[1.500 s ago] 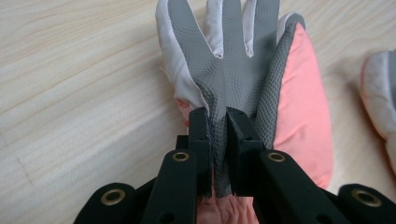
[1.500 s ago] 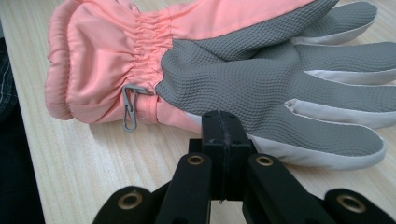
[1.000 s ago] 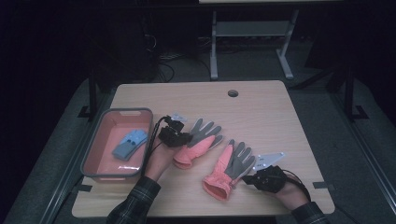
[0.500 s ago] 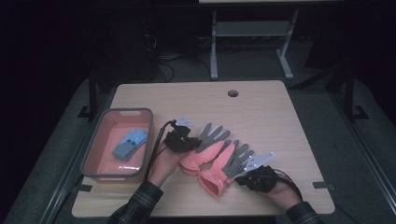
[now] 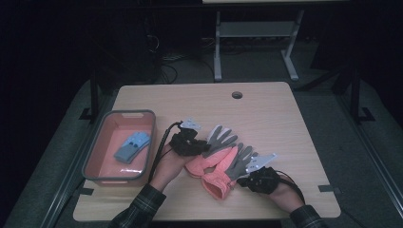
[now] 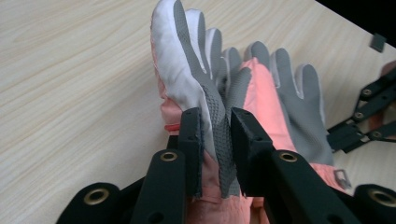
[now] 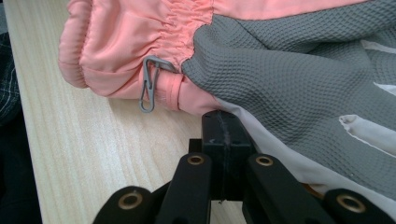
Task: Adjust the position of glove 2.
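Shifted since a second ago: right glove (image 5: 227, 172) dragged left, now overlapping left glove (image 5: 212, 150) on table (image 5: 266, 109). Left gripper (image 6: 215, 140) loosening on left glove's edge; right gripper (image 7: 224, 133) clamped on right glove's edge, aligning pair. No legible writing.

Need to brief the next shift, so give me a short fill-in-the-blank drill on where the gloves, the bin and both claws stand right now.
1. The two pink-and-grey gloves lie on the wooden ____.
2. The small glove inside the pink bin is coloured ____.
3. The right claw has its jaws ____.
4. The left claw has a ____ between its jaws.

Missing words: table; blue; shut; glove
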